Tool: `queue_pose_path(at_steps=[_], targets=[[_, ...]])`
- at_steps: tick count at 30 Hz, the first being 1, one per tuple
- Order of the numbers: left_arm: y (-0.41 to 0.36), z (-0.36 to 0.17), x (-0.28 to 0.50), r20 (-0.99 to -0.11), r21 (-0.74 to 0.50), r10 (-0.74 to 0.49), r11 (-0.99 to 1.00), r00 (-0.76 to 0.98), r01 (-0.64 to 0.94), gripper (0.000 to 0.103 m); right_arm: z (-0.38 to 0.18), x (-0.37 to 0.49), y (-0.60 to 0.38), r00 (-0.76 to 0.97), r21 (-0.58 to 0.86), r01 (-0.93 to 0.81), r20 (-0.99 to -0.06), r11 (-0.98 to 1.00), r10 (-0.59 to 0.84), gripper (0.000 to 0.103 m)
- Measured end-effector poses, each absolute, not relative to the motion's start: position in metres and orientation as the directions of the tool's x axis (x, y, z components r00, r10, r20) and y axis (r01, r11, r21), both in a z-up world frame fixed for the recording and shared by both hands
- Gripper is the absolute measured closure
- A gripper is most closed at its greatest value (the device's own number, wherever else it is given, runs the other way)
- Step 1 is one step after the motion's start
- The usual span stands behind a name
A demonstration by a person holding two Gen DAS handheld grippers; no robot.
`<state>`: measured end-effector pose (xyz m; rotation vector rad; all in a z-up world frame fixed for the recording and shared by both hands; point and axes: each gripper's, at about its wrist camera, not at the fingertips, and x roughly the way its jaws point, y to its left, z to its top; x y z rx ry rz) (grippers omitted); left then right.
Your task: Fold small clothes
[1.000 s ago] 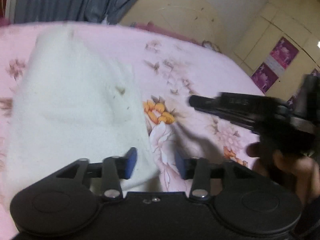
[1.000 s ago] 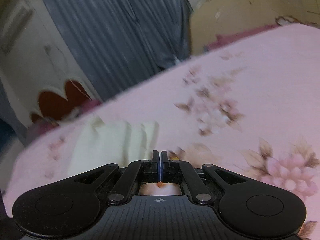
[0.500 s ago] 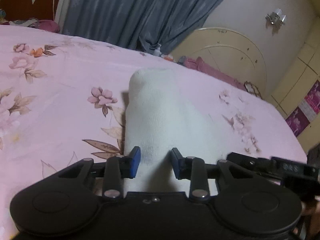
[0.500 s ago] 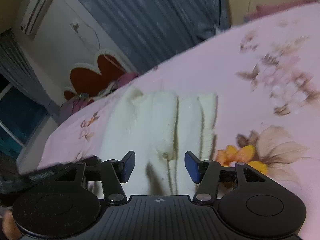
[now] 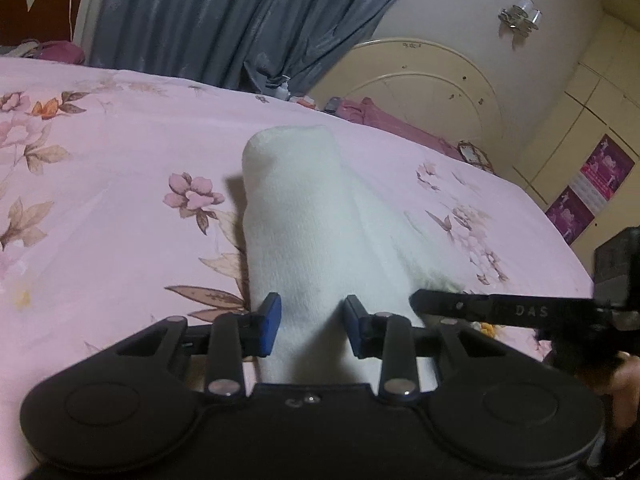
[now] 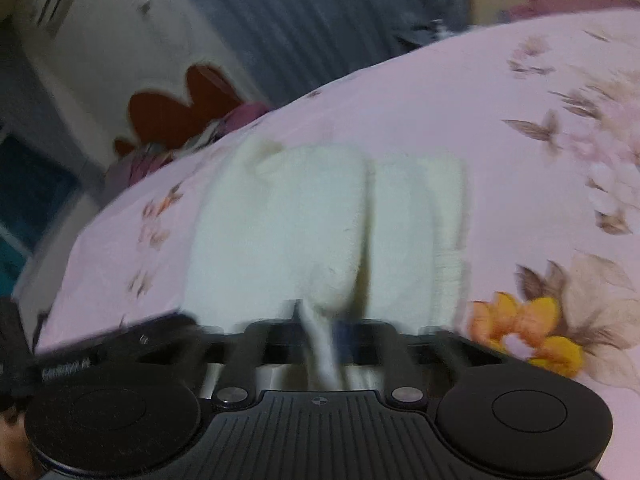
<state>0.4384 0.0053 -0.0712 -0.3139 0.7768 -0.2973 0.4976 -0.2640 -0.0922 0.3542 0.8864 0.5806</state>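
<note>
Both tongs meet the white cloth [image 5: 304, 224]: left tongs [image 5: 312, 326] gaping, right tongs [image 6: 320, 328] pinching it (blurred).

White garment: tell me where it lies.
In both wrist views the white garment lies on the pink floral bedsheet, running away ahead of both grippers.

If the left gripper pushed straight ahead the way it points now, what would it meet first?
The left gripper, open, already straddles the white cloth on the pink bedsheet; it would likely run into that cloth first, though depth is unclear.
</note>
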Motion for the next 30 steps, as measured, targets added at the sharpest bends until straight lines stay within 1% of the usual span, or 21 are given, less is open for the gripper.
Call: queue_pose_path(at_steps=[2,5,7,9,10,11,13,17,22,25,26,27,28,29,30], targets=[[0.005,-0.065,0.435,-0.612,-0.367,-0.380,0.913,0.693,0.176,0.071,-0.080,0.485,-0.256,0.542,0.459,-0.357,-0.607,0.814,0.580,0.093],[-0.004,-0.056,0.432,-0.580,-0.327,-0.403,0.911,0.708,0.251,0.071,-0.057,0.462,-0.261,0.630,0.392,-0.365,-0.563,0.844,0.534,0.093],[-0.018,-0.056,0.436,-0.605,-0.290,-0.419,0.908,0.678,0.302,0.071,-0.047,0.445,-0.274,0.674,0.356,-0.348,-0.547,0.867,0.496,0.093],[-0.034,-0.067,0.445,-0.668,-0.254,-0.421,0.904,0.614,0.344,0.069,-0.062,0.438,-0.285,0.677,0.321,-0.308,-0.587,0.895,0.444,0.093],[-0.038,-0.071,0.447,-0.682,-0.244,-0.418,0.903,0.600,0.353,0.069,-0.082,0.443,-0.290,0.629,0.347,-0.274,-0.641,0.897,0.440,0.093],[-0.040,-0.071,0.448,-0.679,-0.245,-0.421,0.902,0.601,0.355,0.069,-0.100,0.449,-0.294,0.584,0.393,-0.239,-0.673,0.888,0.455,0.093],[-0.041,-0.068,0.451,-0.684,-0.246,-0.425,0.899,0.592,0.362,0.069,-0.102,0.446,-0.299,0.603,0.425,-0.223,-0.647,0.877,0.467,0.093],[-0.034,-0.068,0.456,-0.684,-0.274,-0.455,0.885,0.570,0.378,0.069,-0.098,0.441,-0.300,0.618,0.429,-0.220,-0.634,0.876,0.465,0.093],[-0.034,-0.070,0.456,-0.690,-0.263,-0.459,0.879,0.559,0.398,0.069,-0.091,0.441,-0.303,0.642,0.428,-0.210,-0.618,0.879,0.454,0.093],[-0.037,-0.066,0.458,-0.689,-0.254,-0.453,0.882,0.565,0.396,0.068,-0.096,0.450,-0.297,0.604,0.424,-0.194,-0.659,0.885,0.448,0.093],[-0.033,-0.061,0.457,-0.663,-0.268,-0.465,0.879,0.587,0.394,0.062,-0.093,0.451,-0.300,0.602,0.433,-0.190,-0.657,0.881,0.453,0.092],[-0.027,-0.055,0.455,-0.624,-0.280,-0.474,0.878,0.621,0.389,0.059,-0.084,0.451,-0.304,0.617,0.428,-0.169,-0.656,0.888,0.434,0.085],[-0.022,-0.051,0.455,-0.598,-0.278,-0.468,0.882,0.651,0.379,0.054,-0.075,0.449,-0.308,0.653,0.410,-0.144,-0.644,0.900,0.398,0.064],[-0.019,-0.048,0.461,-0.589,-0.272,-0.455,0.890,0.667,0.367,0.052,-0.063,0.447,-0.313,0.701,0.402,-0.144,-0.603,0.904,0.380,0.058],[-0.018,-0.049,0.468,-0.594,-0.272,-0.447,0.894,0.669,0.357,0.052,-0.056,0.450,-0.314,0.720,0.411,-0.161,-0.572,0.897,0.392,0.058]])
